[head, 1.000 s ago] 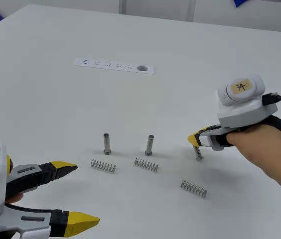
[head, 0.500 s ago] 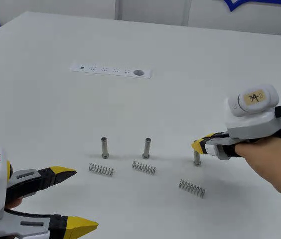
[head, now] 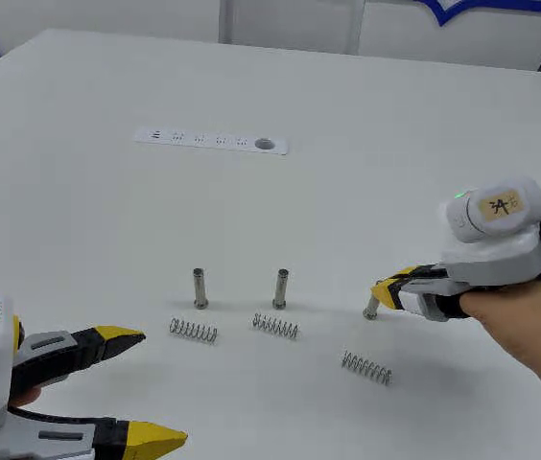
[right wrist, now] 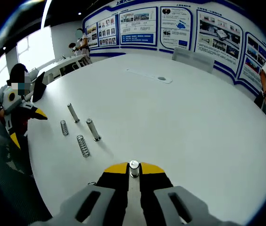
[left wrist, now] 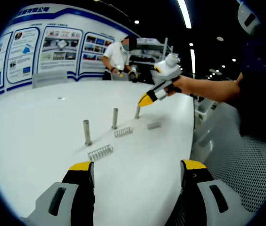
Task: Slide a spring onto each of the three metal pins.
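1. The pin (head: pixel 371 308) is clamped near its top by the right tool (head: pixel 379 291) and hangs tilted below the tips. Whether its lower end touches the counter (head: pixel 366 201) cannot be told. The grip is judged to be meant for steadying the pin so that a spring can be slid on.
2. The right tool is closed down narrow onto the pin. In the right gripper view, the pin's round top is seen end-on between the yellow tips.
3. The near spring (head: pixel 365 367) lies flat on the counter, just under the right tool and slightly behind its tips. It is untouched.
4. The middle pin (head: pixel 280 287) and the far pin (head: pixel 199 287) stand upright beyond the right tool's tips. The middle spring (head: pixel 276 327) and the far spring (head: pixel 194 331) are laid flat just beside their feet, apart from them. No spring is threaded on a pin, so the task is judged barely begun.
5. The left tool (head: pixel 160 388) is held wide open and empty, well apart from the pins, with its jaws aimed towards the far spring. It is judged to be kept ready for fetching a spring.
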Available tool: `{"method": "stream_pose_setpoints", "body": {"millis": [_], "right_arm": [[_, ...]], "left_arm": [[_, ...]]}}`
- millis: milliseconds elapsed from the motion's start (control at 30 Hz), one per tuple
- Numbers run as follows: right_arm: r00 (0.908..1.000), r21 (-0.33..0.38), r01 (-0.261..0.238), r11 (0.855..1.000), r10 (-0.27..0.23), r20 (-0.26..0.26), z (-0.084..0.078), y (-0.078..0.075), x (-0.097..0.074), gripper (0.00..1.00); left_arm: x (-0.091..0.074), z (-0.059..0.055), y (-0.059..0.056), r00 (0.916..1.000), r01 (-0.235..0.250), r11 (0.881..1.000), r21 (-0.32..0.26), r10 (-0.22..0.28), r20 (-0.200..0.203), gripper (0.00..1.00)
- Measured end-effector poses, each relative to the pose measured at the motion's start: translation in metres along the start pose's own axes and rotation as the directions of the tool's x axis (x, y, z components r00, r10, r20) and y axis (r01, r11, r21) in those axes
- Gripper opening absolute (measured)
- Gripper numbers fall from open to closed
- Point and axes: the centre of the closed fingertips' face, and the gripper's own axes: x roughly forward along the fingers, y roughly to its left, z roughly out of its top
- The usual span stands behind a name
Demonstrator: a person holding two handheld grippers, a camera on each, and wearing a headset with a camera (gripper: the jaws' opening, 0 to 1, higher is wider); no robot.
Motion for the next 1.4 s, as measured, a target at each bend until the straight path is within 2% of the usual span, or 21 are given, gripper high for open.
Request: {"method": "stream_pose_setpoints", "body": {"millis": [433,700,867,1100,1200,1300,1400], "right_arm": [[1.0000,-0.009,0.001,1.000,-0.001,0.002,-0.004,0.001,-0.003,0.13],[0.9999,-0.007,-0.003,1.000,0.002,-0.011,-0.017,0.003,-0.011,0.13],[0.9991,-0.025,-0.030,0.999,0.029,-0.032,-0.026,0.010,-0.012,0.14],[0.9943,-0.057,-0.094,0.994,0.091,-0.055,-0.035,0.026,-0.017,0.15],[0.9902,-0.074,-0.130,0.989,0.125,-0.062,-0.041,0.033,-0.021,0.15],[0.9815,-0.113,-0.184,0.976,0.176,-0.075,-0.050,0.044,-0.025,0.16],[0.9749,-0.136,-0.213,0.968,0.201,-0.097,-0.061,0.049,-0.024,0.16]], "left_arm": [[0.000,0.000,0.000,1.0000,0.002,1.000,-0.001,-0.002,0.003,0.76],[0.000,0.000,-0.001,1.0000,0.002,1.000,0.000,-0.002,0.004,0.76],[0.000,0.000,-0.001,1.0000,0.006,1.000,0.000,-0.006,0.001,0.76],[0.000,-0.001,-0.001,1.0000,0.006,1.000,0.000,-0.006,-0.001,0.76],[0.000,-0.001,-0.001,1.0000,0.007,1.000,-0.001,-0.007,-0.002,0.76],[0.001,-0.002,-0.002,0.9999,0.010,1.000,-0.001,-0.010,-0.006,0.76],[0.001,-0.002,-0.002,0.9999,0.011,1.000,-0.001,-0.011,-0.008,0.76]]}}
